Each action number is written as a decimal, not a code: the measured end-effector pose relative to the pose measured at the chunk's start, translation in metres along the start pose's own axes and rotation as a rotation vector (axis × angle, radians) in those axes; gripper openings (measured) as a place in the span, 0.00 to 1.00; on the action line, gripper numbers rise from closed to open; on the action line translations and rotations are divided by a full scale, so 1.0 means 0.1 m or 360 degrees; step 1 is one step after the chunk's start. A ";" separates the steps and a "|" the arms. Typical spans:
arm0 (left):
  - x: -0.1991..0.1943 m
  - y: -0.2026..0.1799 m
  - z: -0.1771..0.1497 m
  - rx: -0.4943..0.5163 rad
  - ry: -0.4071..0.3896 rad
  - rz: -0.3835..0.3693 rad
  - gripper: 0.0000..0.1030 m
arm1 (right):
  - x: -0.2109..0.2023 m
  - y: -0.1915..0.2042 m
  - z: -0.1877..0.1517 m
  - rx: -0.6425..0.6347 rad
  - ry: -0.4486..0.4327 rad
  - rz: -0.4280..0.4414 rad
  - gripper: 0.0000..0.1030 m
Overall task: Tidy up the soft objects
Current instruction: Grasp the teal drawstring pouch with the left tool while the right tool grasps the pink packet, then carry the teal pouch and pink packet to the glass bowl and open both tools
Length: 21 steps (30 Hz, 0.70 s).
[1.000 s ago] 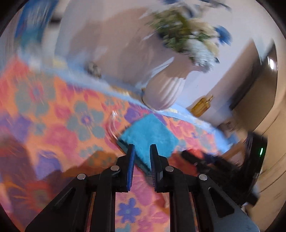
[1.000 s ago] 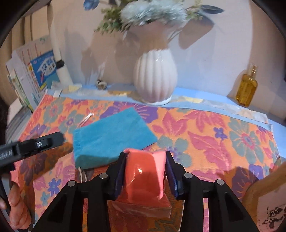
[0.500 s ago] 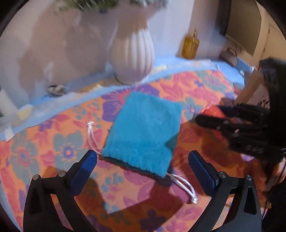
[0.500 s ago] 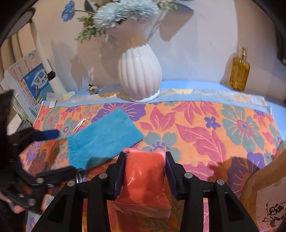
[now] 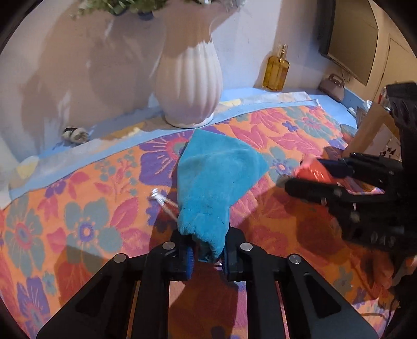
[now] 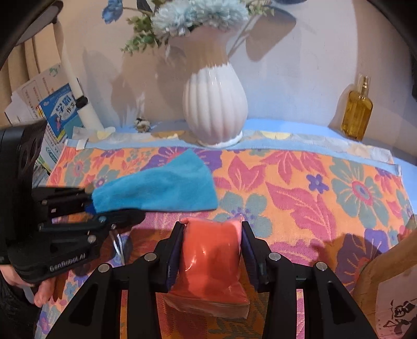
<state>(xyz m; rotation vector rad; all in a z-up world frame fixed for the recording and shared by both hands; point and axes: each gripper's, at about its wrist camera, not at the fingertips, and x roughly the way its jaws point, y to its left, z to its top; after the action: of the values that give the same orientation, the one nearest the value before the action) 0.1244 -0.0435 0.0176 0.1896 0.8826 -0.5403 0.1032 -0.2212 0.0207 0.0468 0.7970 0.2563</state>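
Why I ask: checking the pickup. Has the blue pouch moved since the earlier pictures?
Yes. The blue pouch lay flat before; now its near end is bunched and raised in the left gripper, while its far corner still points at the white vase.

Before me a pale wall [image 6: 299, 78], lit from the front, carries soft shadows of the flowers [image 6: 198, 15]. Against it stands a white ribbed vase [image 6: 215, 109] on a blue surface [image 6: 286, 126] overlaid with an orange floral cloth [image 6: 299, 195]. An amber bottle [image 6: 356, 114] stands at the wall to my right of the vase; a small mottled object [image 6: 142, 124] lies to my left of it. Books and papers [image 6: 52, 114] lean at far left. A dark screen [image 5: 349, 39] hangs on the side wall, beside a pale door [image 5: 398, 62]. A wooden edge [image 6: 385, 281] rises at lower right.
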 end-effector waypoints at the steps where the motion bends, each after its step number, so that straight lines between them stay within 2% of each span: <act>1: -0.06 0.00 -0.04 -0.0020 -0.0026 -0.0013 0.12 | -0.03 -0.01 0.00 0.0009 -0.0030 0.0002 0.40; 4: -0.35 -0.04 -0.17 -0.0083 -0.0098 -0.0057 0.12 | -0.17 -0.04 -0.02 0.0040 -0.0116 -0.0012 0.40; 6: -0.52 -0.09 -0.28 -0.0111 -0.0134 -0.0039 0.12 | -0.29 -0.03 -0.09 0.0055 -0.0155 -0.0054 0.40; 8: -0.73 -0.14 -0.42 -0.0148 -0.0182 -0.0022 0.12 | -0.42 0.00 -0.25 0.0080 -0.0152 -0.0055 0.40; 12: -0.93 -0.21 -0.65 -0.0287 -0.0240 -0.0071 0.12 | -0.75 0.13 -0.59 0.0088 -0.0163 -0.0045 0.40; 14: -0.95 -0.28 -0.82 -0.0344 -0.0212 -0.0083 0.12 | -0.88 0.19 -0.76 0.0075 -0.0087 0.0022 0.40; 16: -0.96 -0.37 -0.92 -0.0348 -0.0206 -0.0040 0.12 | -0.99 0.24 -0.93 0.0072 -0.0026 0.0047 0.40; 20: -1.01 -0.40 -1.12 -0.0450 -0.0258 -0.0029 0.12 | -1.12 0.38 -1.20 -0.0085 0.0035 -0.0125 0.40; 21: -1.02 -0.40 -1.15 -0.0453 -0.0277 -0.0003 0.12 | -1.12 0.38 -1.26 -0.0083 0.0046 -0.0133 0.40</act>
<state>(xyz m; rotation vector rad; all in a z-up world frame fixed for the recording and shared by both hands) -0.0274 0.0032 0.0264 -0.1157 0.7801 -0.4204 -0.0694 -0.2192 0.0168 -0.0392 0.8185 0.1987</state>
